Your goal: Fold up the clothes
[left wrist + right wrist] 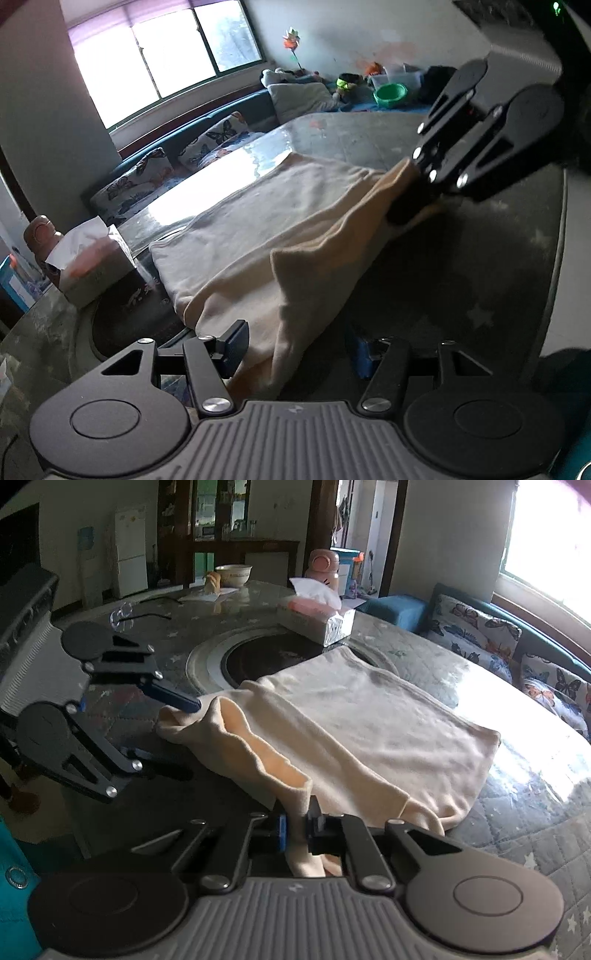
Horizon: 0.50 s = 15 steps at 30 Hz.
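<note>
A cream garment (pixel 277 221) (pixel 369 720) lies flat on the round table (pixel 480 277) (pixel 517 794), with its near edge lifted into a raised fold. My right gripper (pixel 297 830) is shut on that edge at the garment's near corner. From the left wrist view the right gripper (pixel 406 210) shows at the upper right, pinching the cloth. My left gripper (pixel 295 350) is open, its blue fingers wide apart with the garment's other corner between them. In the right wrist view the left gripper (pixel 184 734) straddles that corner, and its upper finger (pixel 177 700) touches the cloth.
A tissue box (pixel 96 266) (pixel 317 616) stands beyond the garment beside a dark round inset (pixel 258 657) in the table. A bowl (pixel 233 574), a pink bottle (pixel 324 566) and glasses (pixel 147 616) sit farther back. A sofa with butterfly cushions (pixel 480 627) runs along the window side.
</note>
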Each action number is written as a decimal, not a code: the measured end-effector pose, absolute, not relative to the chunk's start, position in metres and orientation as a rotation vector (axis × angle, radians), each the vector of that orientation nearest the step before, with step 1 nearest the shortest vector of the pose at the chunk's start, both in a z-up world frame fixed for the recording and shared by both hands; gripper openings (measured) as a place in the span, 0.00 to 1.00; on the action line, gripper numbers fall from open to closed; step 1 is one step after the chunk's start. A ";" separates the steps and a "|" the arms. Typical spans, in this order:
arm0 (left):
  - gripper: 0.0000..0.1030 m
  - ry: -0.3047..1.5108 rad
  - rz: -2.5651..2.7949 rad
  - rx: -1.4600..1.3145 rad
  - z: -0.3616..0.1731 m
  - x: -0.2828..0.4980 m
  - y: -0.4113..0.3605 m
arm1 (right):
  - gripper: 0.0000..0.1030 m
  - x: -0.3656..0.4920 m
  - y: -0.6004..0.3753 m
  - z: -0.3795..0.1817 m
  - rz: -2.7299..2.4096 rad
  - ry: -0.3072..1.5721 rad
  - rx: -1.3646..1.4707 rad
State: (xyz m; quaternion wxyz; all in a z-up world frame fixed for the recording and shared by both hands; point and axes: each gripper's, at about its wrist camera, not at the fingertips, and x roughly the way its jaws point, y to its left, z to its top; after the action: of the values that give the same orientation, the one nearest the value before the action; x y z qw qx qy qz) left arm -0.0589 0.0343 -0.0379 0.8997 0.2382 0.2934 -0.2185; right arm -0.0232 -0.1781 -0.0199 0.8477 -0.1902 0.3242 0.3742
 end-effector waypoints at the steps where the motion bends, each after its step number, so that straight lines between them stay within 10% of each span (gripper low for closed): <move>1: 0.50 0.612 -0.453 0.497 -0.039 -0.057 0.036 | 0.08 -0.024 -0.179 -0.019 0.787 0.680 -0.395; 7: 0.13 0.648 -0.466 0.480 -0.041 -0.050 0.045 | 0.07 -0.030 -0.180 -0.017 0.787 0.655 -0.374; 15: 0.07 0.669 -0.517 0.422 -0.029 -0.068 0.053 | 0.06 -0.050 -0.186 -0.001 0.829 0.629 -0.370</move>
State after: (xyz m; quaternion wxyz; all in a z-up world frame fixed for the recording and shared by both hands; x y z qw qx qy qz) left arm -0.0678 0.0527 -0.0287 0.8905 0.2030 0.3223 -0.2490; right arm -0.0502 -0.1860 -0.0007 0.8514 -0.1759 0.2987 0.3935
